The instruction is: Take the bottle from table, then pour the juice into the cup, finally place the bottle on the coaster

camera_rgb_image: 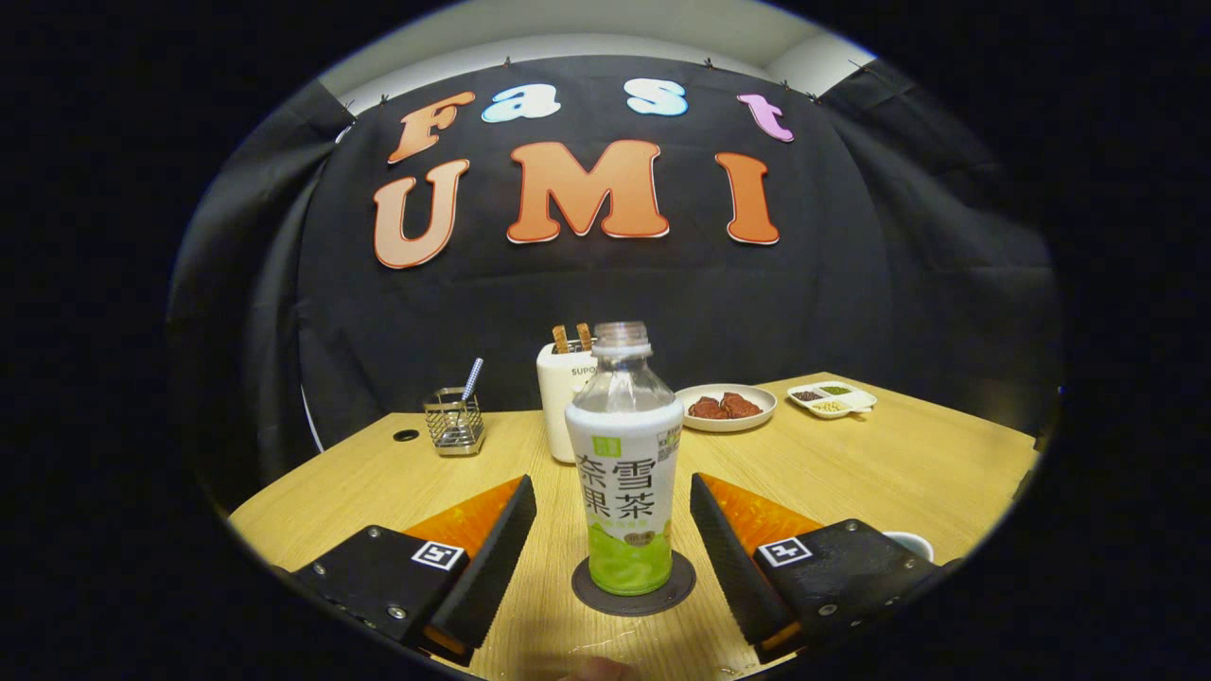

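Observation:
A clear plastic bottle (624, 463) with a white and green label and no cap stands upright on a dark round coaster (633, 586) on the wooden table (899, 463). My gripper (613, 511) is open, one finger on each side of the bottle. Both fingers stand apart from the label, with a gap showing on either side. Part of a white cup's rim (910, 542) peeks out behind the right finger.
Beyond the bottle stand a white toaster (560, 402) with bread slices, a wire basket (454, 421) holding a utensil, a plate (727, 409) of reddish food and a small divided dish (834, 398). The booth's black cloth hangs behind the table's far edge.

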